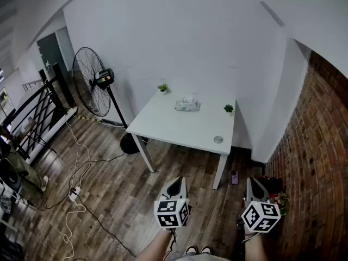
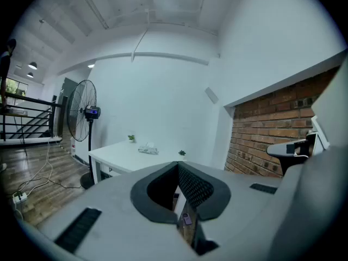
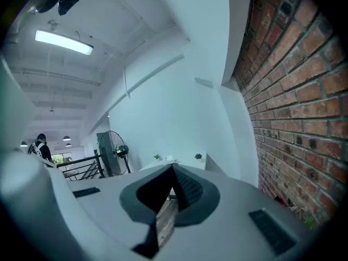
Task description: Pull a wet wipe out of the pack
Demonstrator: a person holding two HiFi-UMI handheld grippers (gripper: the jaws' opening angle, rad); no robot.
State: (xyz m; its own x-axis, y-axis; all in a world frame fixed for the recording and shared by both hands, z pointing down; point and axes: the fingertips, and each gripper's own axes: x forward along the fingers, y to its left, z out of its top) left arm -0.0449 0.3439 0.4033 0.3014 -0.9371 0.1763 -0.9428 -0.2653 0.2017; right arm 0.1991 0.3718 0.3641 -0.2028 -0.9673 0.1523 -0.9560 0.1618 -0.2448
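Head view looked steeply down on a wooden floor, where the left gripper [image 1: 177, 180] and the right gripper [image 1: 254, 181] were held side by side, low and well short of a white table [image 1: 179, 128]. The wet wipe pack [image 1: 187, 105] lay near the tabletop's far edge, between a small plant [image 1: 162, 87] at the far left corner and a second plant [image 1: 229, 109] at the far right corner. A small round disc [image 1: 218, 139] sat near the tabletop's near right corner. A standing fan [image 1: 89, 82] stood to the table's left, and a brick wall [image 1: 321, 145] ran along the right.

Left gripper view showed that gripper's [image 2: 178, 164] jaws clenched tip to tip with nothing between them. Beyond them the pack [image 2: 148, 149] rested on the far part of the tabletop, well away from the jaws.

Right gripper view showed its [image 3: 173, 166] jaws likewise pressed together and empty. The table appeared small in the distance past the tips, the pack there too tiny to make out clearly. A person [image 3: 39, 145] stood far off at the left.
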